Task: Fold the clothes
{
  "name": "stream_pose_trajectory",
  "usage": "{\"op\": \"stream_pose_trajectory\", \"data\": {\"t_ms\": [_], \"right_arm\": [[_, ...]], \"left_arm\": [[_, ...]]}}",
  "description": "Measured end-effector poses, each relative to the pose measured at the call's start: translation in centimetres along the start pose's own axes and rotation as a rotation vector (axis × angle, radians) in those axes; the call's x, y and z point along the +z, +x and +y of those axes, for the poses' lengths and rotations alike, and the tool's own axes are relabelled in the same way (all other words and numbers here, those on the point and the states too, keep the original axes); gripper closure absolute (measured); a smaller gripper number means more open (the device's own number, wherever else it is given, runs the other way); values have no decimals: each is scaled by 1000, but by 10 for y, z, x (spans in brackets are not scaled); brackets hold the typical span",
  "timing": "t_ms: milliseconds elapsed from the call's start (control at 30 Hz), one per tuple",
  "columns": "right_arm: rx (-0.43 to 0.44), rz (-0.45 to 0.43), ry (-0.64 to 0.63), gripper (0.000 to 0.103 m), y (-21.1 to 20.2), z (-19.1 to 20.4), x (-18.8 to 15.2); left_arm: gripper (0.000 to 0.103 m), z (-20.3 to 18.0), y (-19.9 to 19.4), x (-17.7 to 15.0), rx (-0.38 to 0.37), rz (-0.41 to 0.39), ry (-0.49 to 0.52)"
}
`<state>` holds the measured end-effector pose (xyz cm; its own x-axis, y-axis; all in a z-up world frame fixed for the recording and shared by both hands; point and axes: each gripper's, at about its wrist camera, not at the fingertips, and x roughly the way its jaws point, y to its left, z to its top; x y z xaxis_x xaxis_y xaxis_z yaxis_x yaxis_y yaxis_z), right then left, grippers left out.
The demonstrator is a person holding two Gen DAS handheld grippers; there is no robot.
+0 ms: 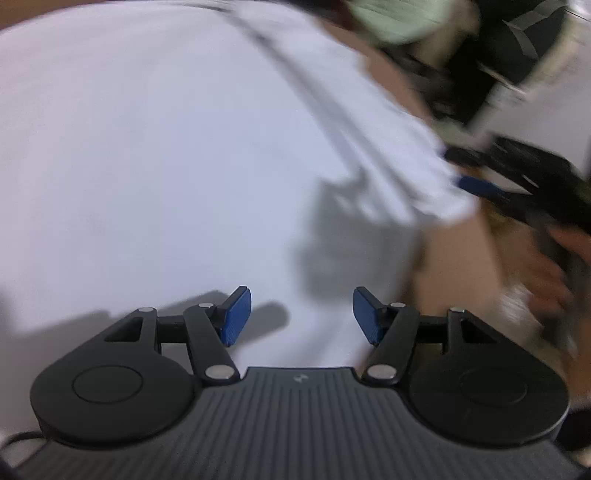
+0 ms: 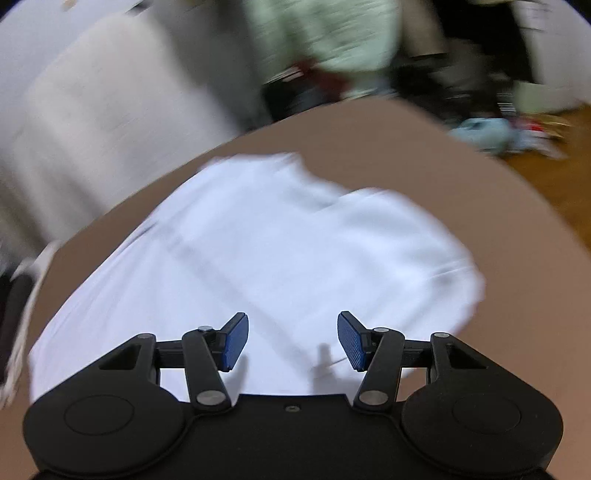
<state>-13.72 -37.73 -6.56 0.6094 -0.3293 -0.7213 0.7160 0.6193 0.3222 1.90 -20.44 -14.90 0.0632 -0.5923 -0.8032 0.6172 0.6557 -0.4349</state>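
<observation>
A white garment (image 1: 166,166) lies spread flat on a brown table (image 1: 461,266). It also shows in the right wrist view (image 2: 288,251), with a sleeve at the right. My left gripper (image 1: 302,317) is open and empty, held just above the white cloth. My right gripper (image 2: 293,341) is open and empty, above the near edge of the garment. The right gripper also shows in the left wrist view (image 1: 476,173), blurred, at the garment's right edge. Both views are motion-blurred.
The brown table (image 2: 424,155) extends beyond the garment. A pale green cloth (image 2: 332,33) and dark items lie beyond the far edge. A white object (image 2: 92,110) stands at the left. Coloured clothes (image 2: 498,133) lie on a wooden floor at the right.
</observation>
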Motion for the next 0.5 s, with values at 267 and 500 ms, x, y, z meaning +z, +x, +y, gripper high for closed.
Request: {"op": "stream_pose_trajectory", "data": {"t_ms": [267, 500], "right_arm": [[130, 159, -108, 44, 19, 62, -49], [186, 253, -270, 44, 29, 110, -96]], "left_arm": [[42, 79, -32, 23, 180, 36, -247], [32, 112, -56, 35, 371, 6, -220]]}}
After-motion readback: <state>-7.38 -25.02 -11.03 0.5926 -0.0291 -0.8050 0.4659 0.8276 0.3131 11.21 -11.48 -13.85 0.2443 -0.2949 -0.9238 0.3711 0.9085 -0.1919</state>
